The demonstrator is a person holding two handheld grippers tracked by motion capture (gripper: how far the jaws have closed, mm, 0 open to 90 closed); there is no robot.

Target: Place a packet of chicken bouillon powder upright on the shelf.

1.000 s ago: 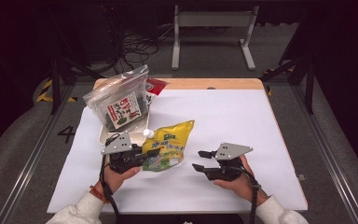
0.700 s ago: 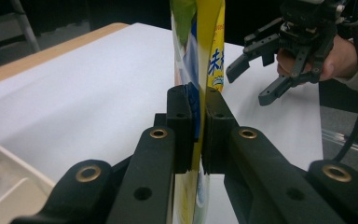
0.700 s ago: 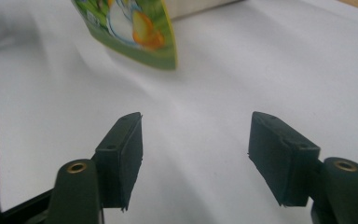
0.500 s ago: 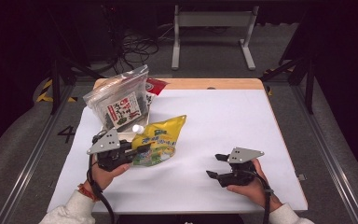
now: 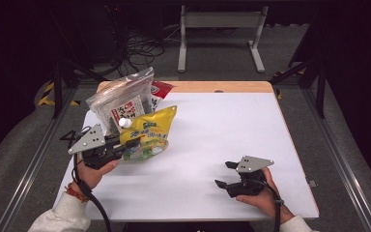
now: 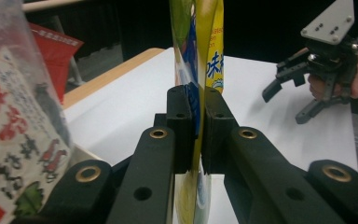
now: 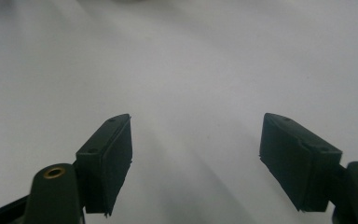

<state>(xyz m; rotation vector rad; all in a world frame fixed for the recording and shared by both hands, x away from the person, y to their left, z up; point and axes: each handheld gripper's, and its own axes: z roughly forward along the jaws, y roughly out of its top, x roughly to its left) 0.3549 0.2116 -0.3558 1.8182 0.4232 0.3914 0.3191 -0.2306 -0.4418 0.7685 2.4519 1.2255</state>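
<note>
A yellow spouted pouch point(image 5: 149, 133) with a white cap hangs just above the left side of the white table top. My left gripper point(image 5: 125, 144) is shut on its lower edge. In the left gripper view the two pads pinch the pouch point(image 6: 209, 42), which stands edge-on between them at my left gripper point(image 6: 199, 126). My right gripper point(image 5: 224, 174) rests low over the table's front right, held in a hand. It also shows across the table in the left gripper view, right gripper point(image 6: 284, 107). Its jaws have just been opening and stand wide apart with nothing between them, right gripper point(image 7: 196, 158).
A clear bag point(image 5: 123, 99) with a printed label and dark contents leans at the back left, close to the pouch. Behind it lies a red packet point(image 5: 162, 89). The white table cover point(image 5: 212, 130) ends at a wooden far edge point(image 5: 222, 87).
My left gripper has carried the yellow pouch leftward and lifted it. The right gripper has drawn back toward the front right, and its jaws have spread wider.
</note>
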